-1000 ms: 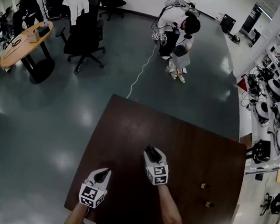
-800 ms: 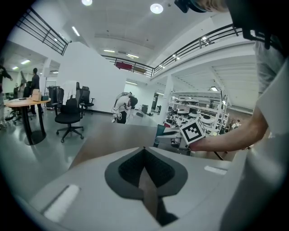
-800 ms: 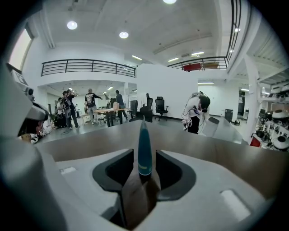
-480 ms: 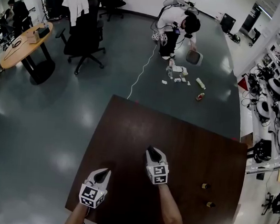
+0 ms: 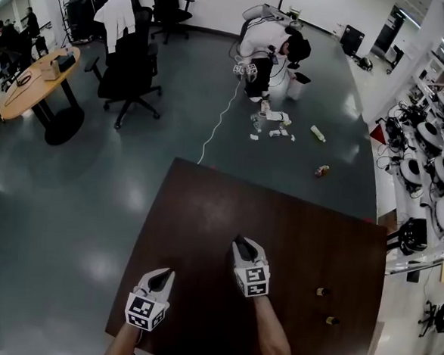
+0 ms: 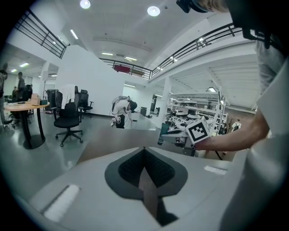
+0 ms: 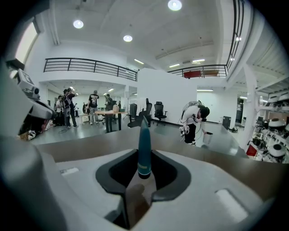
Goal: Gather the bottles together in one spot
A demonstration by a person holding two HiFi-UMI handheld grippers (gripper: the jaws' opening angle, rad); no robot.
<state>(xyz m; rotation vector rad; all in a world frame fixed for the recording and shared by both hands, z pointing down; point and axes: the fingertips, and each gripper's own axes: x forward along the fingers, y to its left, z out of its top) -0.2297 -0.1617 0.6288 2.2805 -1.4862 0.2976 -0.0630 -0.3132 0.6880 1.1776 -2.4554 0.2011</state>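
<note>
My right gripper (image 5: 241,245) hovers over the middle of the dark brown table (image 5: 204,210). Its jaws have just been closing, and they are now shut on a slim teal bottle (image 7: 144,146) that stands upright between the pads of the right gripper (image 7: 144,158). The left gripper view shows that bottle (image 6: 162,136) sticking out beyond the marker cube (image 6: 198,130). Two small bottles (image 5: 322,292) (image 5: 332,321) stand near the table's right edge. My left gripper (image 5: 167,272) rests at the near left, and its tips (image 6: 144,151) meet with nothing between them.
Beyond the table's far edge a person (image 5: 273,41) crouches on the floor beside a bin (image 5: 297,83) and scattered items (image 5: 275,126), with a loose bottle (image 5: 322,171) nearby. An office chair (image 5: 130,60) and a round table (image 5: 39,77) stand at far left.
The right gripper's jaws have narrowed round the teal bottle and it has risen slightly. The left gripper has stayed put. The person at the back has scattered things on the floor.
</note>
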